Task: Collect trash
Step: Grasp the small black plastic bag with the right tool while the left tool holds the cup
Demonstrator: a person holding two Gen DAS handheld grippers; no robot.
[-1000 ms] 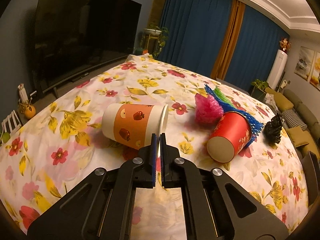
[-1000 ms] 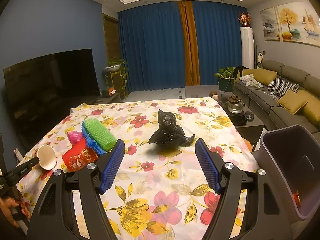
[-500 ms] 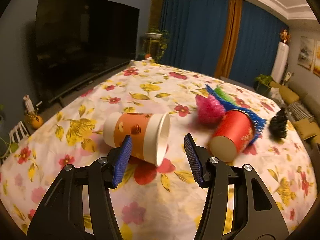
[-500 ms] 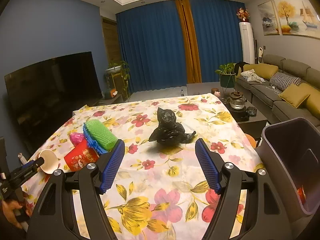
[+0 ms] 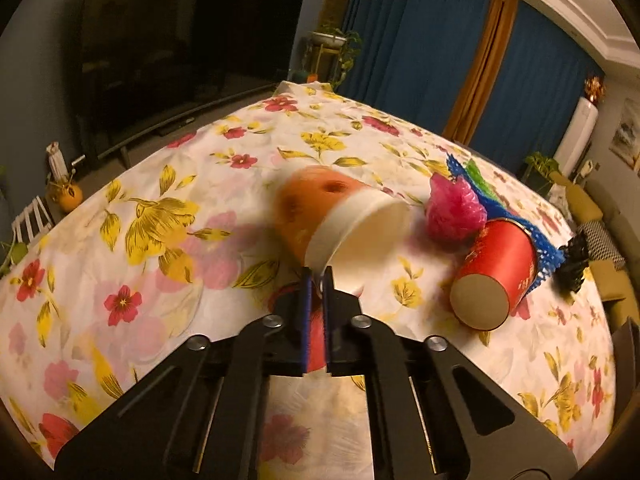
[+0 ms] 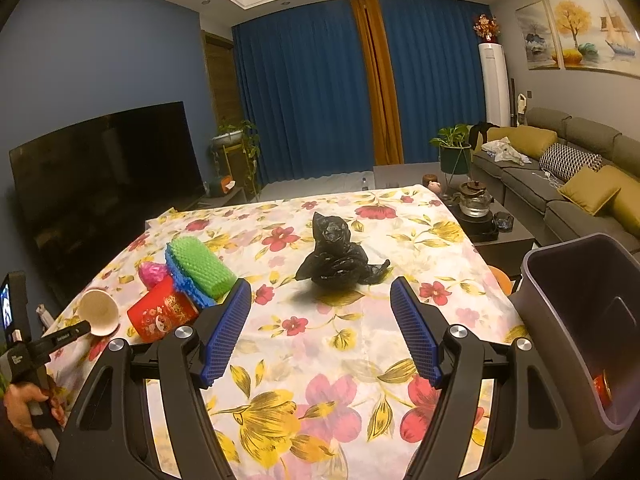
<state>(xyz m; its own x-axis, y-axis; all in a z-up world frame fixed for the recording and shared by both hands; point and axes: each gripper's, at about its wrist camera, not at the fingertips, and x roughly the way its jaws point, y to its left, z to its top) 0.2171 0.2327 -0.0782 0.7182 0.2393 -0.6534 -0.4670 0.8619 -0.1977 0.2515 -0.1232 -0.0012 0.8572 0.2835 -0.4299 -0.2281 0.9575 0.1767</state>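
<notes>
- Two wrist views take in one table [image 6: 400, 248] under a white cloth printed with red and yellow flowers, in a dim living room with blue walls.
- At the left stands a large dark television [image 6: 104, 168]; behind the table hang deep blue curtains [image 6: 304, 92] split by an orange strip; a grey sofa [image 6: 568, 184] with mustard cushions runs along the right.
- Left hand-held gripper [image 5: 316, 276]: its pads are pressed together on the lower rim of the orange paper cup [image 5: 340, 220], which lies on its side with its white mouth toward the camera — blurred, so I cannot tell whether it touches the cloth.
- Just right of that cup sit a crumpled pink bag [image 5: 454, 216], a red paper cup [image 5: 496, 276] on its side with its base outward, and green and blue foam netting [image 6: 200, 268] behind it.
- Near the table's middle a crumpled black plastic bag [image 6: 340, 260] stands alone.
- Right hand-held gripper [image 6: 320, 328]: pads wide apart, nothing between them, held above the near cloth.
- Beside the table's right edge stands a grey trash bin [image 6: 576, 280] — something small and red lies at its bottom.
</notes>
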